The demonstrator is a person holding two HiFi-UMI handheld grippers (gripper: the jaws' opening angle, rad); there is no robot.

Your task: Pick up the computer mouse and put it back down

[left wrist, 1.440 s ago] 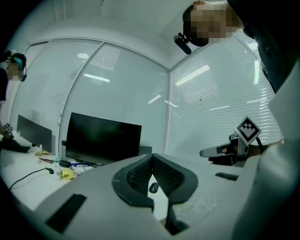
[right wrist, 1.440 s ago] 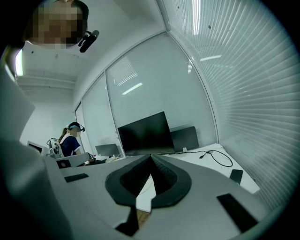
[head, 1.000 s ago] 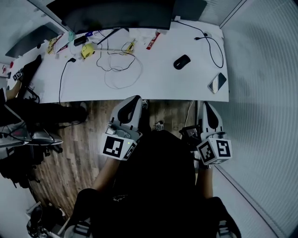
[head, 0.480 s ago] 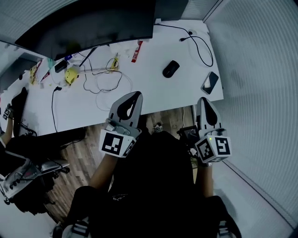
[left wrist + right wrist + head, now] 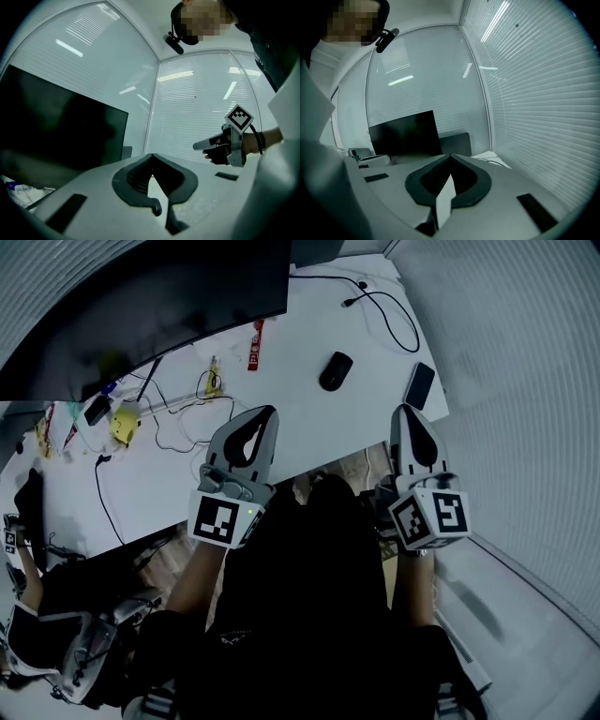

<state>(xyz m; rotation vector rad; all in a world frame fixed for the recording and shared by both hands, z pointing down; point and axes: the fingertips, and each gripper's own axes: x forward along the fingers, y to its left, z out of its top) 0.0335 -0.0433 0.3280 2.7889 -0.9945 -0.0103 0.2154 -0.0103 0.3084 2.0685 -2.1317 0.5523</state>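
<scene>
While the head view looks steeply down, the computer mouse point(image 5: 336, 370) sits on the white desk point(image 5: 314, 427), between the monitor point(image 5: 141, 306) and a phone point(image 5: 418, 385). It's well ahead of the left gripper point(image 5: 265, 414) and right gripper point(image 5: 405, 412), and neither touches it. Left gripper view has the jaws pressed together on nothing, with the right gripper off to the side, and right gripper view is the same deal, jaws clenched and empty.

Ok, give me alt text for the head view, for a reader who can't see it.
Seen from above, a person holds two shut, empty claws, left claw and right claw, at the near edge of a white desk. A black mouse lies farther back between them, a phone to its right. A dark monitor stands at the back left.
</scene>
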